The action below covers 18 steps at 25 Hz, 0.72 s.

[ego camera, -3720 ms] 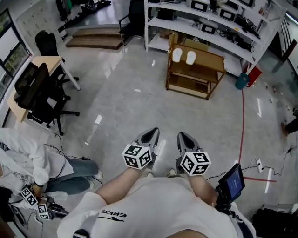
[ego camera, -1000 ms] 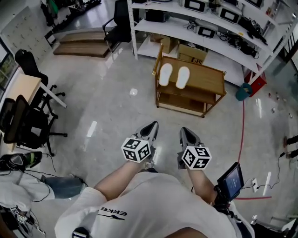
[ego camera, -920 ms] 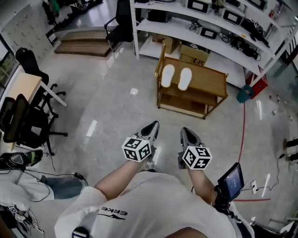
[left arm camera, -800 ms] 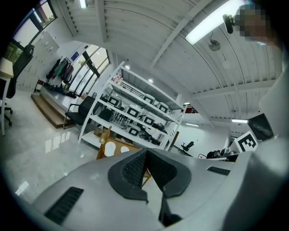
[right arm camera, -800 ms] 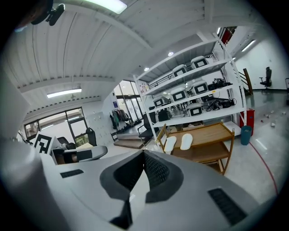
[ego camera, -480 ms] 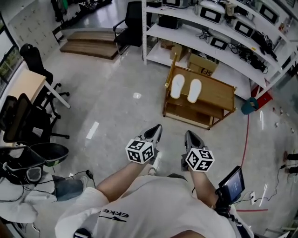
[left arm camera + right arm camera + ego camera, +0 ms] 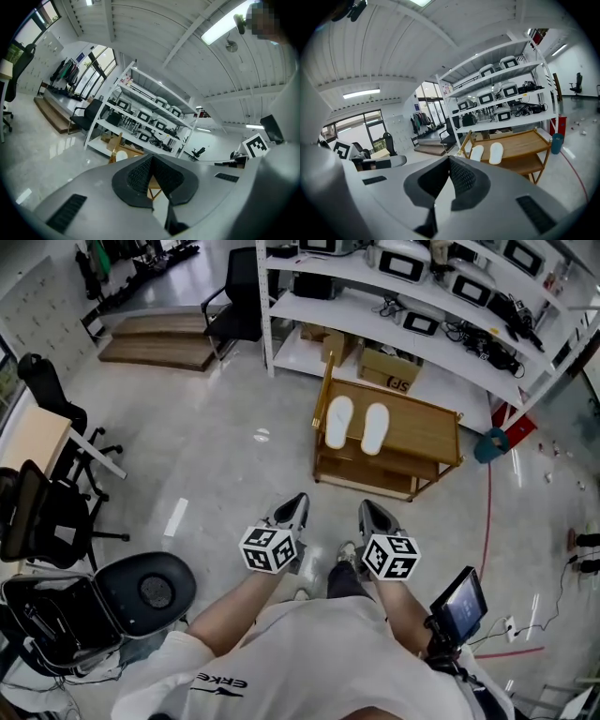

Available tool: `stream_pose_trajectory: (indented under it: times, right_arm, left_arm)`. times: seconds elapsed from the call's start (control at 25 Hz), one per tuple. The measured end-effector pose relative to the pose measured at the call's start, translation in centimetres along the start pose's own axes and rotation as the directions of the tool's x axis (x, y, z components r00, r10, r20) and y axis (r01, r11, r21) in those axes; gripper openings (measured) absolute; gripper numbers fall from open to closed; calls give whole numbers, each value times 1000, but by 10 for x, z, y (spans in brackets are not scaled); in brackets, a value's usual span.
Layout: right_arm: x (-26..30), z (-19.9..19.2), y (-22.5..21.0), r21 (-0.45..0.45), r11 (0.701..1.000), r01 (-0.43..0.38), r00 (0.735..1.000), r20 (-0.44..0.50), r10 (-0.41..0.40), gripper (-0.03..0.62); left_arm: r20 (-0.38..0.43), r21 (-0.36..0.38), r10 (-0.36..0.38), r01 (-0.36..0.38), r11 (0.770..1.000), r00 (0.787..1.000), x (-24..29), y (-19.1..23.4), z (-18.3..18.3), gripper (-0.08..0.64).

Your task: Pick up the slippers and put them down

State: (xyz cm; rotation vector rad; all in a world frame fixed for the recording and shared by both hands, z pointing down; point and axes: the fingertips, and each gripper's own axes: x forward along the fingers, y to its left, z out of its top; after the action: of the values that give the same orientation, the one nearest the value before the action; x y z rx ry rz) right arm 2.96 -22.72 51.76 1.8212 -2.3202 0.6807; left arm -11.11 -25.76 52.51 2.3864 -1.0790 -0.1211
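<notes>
Two white slippers (image 7: 356, 425) lie side by side, soles up, on the top shelf of a low wooden rack (image 7: 422, 427) ahead of me; the right gripper view shows the slippers (image 7: 486, 153) too. My left gripper (image 7: 292, 509) is held out in front of my body, shut and empty, well short of the rack. My right gripper (image 7: 367, 513) is beside it, also shut with nothing in it. In the left gripper view the gripper (image 7: 151, 161) hides most of the rack; one slipper (image 7: 122, 155) peeks out to its left.
A white shelving unit (image 7: 412, 296) with monitors and boxes stands behind the rack. Black office chairs (image 7: 84, 587) and a desk (image 7: 42, 442) are at the left. A red cable (image 7: 488, 521) runs along the floor at the right. A small screen (image 7: 457, 604) hangs at my right side.
I have walked forward: the rack and slippers sit nearer and lower in the head view, and a black chair has come into view at the lower left. Both grippers stay shut.
</notes>
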Motion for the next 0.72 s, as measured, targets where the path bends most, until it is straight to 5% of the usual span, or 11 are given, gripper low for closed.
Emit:
stream_pose_trajectory:
  times: [0.72]
  right_arm:
    - [104,35,-123,50,999,21,998,-63,-18,-5]
  left_arm:
    - [-113,9,75,-75,997,991,157,36,-6,-6]
